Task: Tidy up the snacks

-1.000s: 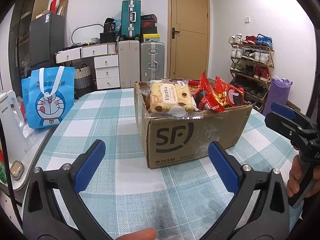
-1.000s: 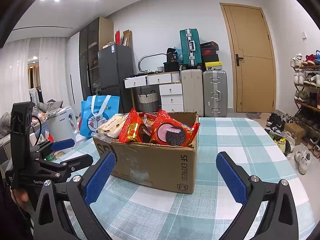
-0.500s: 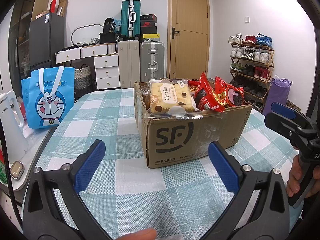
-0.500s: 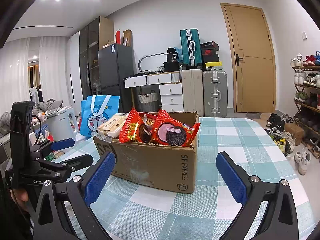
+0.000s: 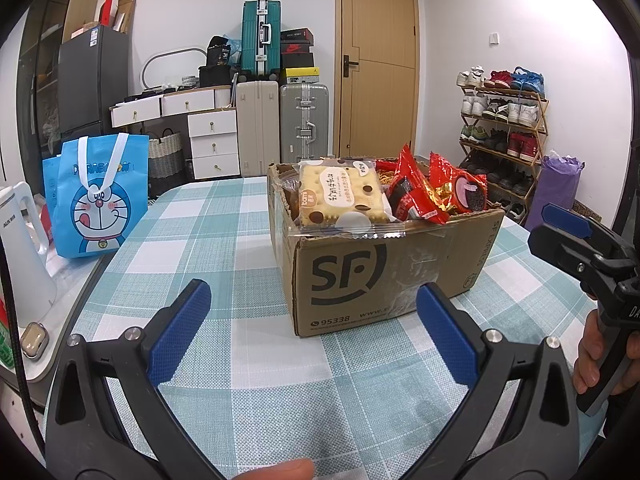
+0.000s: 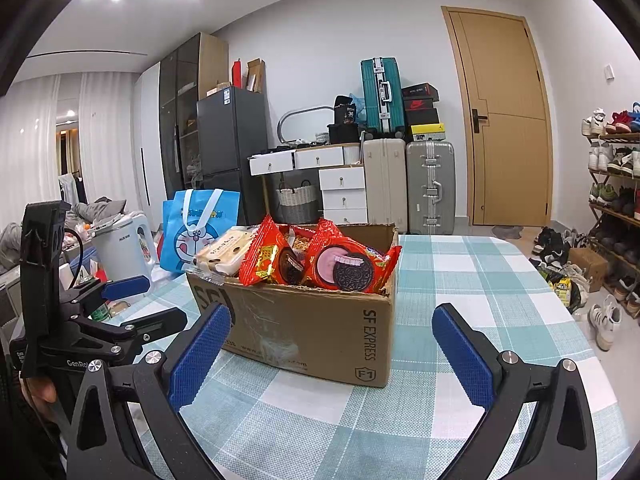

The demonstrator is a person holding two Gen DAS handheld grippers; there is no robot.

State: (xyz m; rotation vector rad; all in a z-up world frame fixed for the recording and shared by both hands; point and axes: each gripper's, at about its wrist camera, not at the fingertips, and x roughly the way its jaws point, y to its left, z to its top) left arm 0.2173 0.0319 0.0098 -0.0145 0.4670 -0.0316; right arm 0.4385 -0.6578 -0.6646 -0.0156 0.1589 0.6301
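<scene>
Checked tablecloth (image 5: 192, 240) covers the table; one cardboard box (image 5: 384, 276) sits roughly mid-table, open top, filled above the rim with snacks. Both tools sit short of the box on the near side, neither touching it. Left gripper (image 5: 312, 328): jaws spread wide, nothing between them; box lies ahead and slightly to its right. Right gripper (image 6: 332, 350): jaws likewise spread and empty; box lies ahead and slightly to its left, one corner turned toward it. So the box sits between the two tools. Contents: cream biscuit pack (image 5: 342, 200) lies flat at the box's left end, long axis running away from the left camera, near end overhanging the rim. Red cookie packets (image 6: 348, 264) stand upright and tilted at the right end. Judgement: left tool is nearer the biscuit pack, right tool nearer the red packets; either approach means reaching forward and over the rim.
</scene>
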